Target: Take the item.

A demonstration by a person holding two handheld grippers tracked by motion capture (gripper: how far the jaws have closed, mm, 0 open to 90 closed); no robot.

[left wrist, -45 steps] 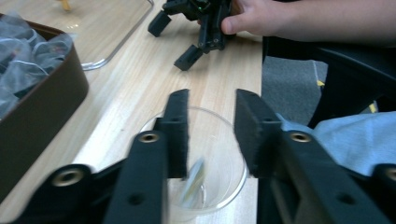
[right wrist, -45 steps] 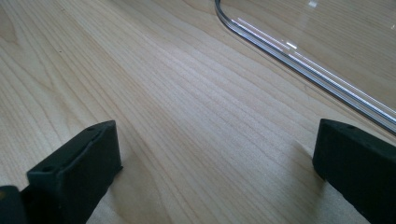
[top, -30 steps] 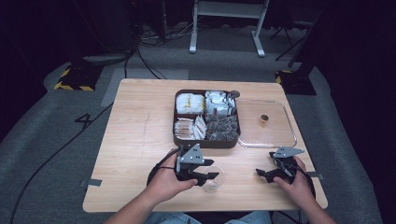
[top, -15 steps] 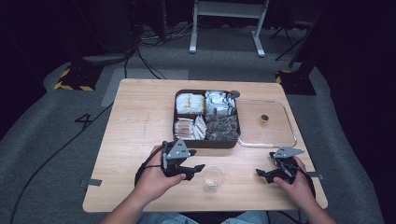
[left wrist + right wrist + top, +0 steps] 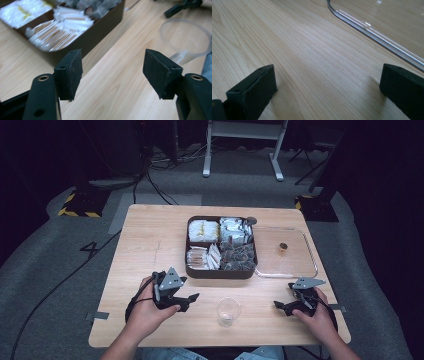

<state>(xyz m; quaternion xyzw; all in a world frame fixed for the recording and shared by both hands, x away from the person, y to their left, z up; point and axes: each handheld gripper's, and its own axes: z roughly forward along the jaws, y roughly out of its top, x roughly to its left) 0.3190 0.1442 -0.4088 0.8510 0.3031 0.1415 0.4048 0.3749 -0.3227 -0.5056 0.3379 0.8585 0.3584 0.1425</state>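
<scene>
While both hands rest low at the near edge, the wooden tabletop (image 5: 150, 250) carries everything, lgst first. Dark compartment tray (image 5: 221, 272) sits centre-far, packed w/ sachets and wrapped sticks; clear flat lid (image 5: 295, 265) lies touching its right side, a small brown item on it, too small to tell what.

Left hand-held gripper (image 5: 186, 301) sits near-left, jaws spread wide w/ nothing between them, pointing right toward the clear plastic cup (image 5: 228, 311). Right hand-held gripper (image 5: 281, 305) sits near-right, jaws also apart and empty, just over bare wood near the lid's rim.

Cup stands upright, near edge, between the two grippers, apart from both.

Risks, as a guess: cup looks thin and light, so a jaw nudging its wall before closing would likely tip or skid it toward the near edge. Squeezing hard could buckle it. Right jaws sit close to the lid rim; a careless sweep could shove lid against tray.
</scene>
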